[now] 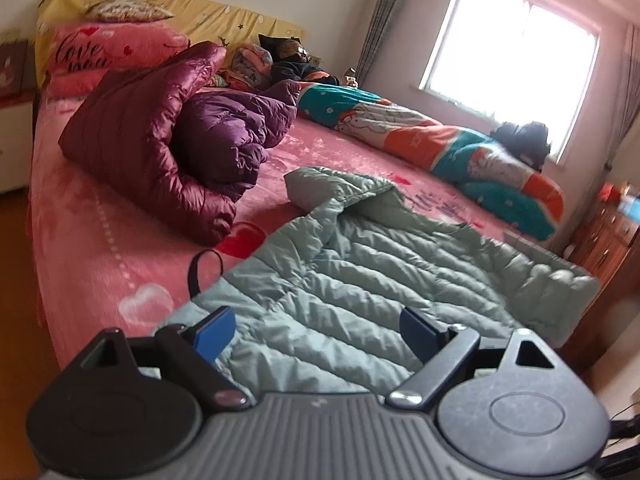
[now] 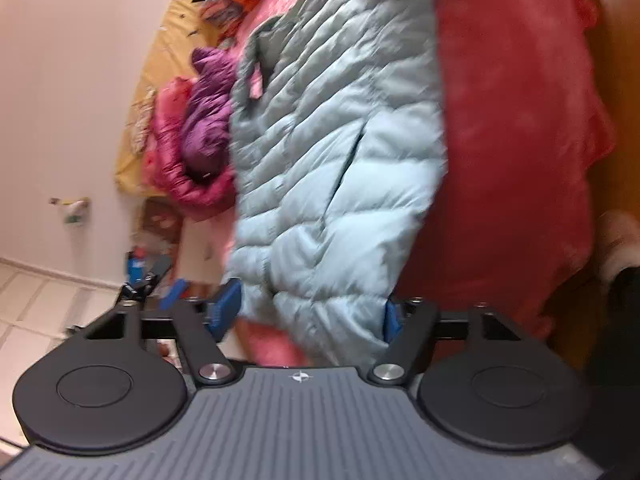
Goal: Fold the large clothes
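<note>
While both the left gripper (image 1: 316, 330) and the right gripper (image 2: 308, 312) stand wide, gripping nothing, the pale green quilted jacket (image 1: 360, 264) lies spread at the bed's (image 1: 80, 248) near edge, a purple jacket (image 1: 224, 136) heaped beyond.

Your left wrist camera looked level along the bed (image 1: 100, 248) toward the window (image 1: 508, 44), close above the pale green puffer jacket (image 1: 360, 264). Your right wrist camera sat rolled sideways, close over the same jacket (image 2: 340, 140). Both views shared the purple coat (image 1: 224, 140) (image 2: 208, 128).
</note>
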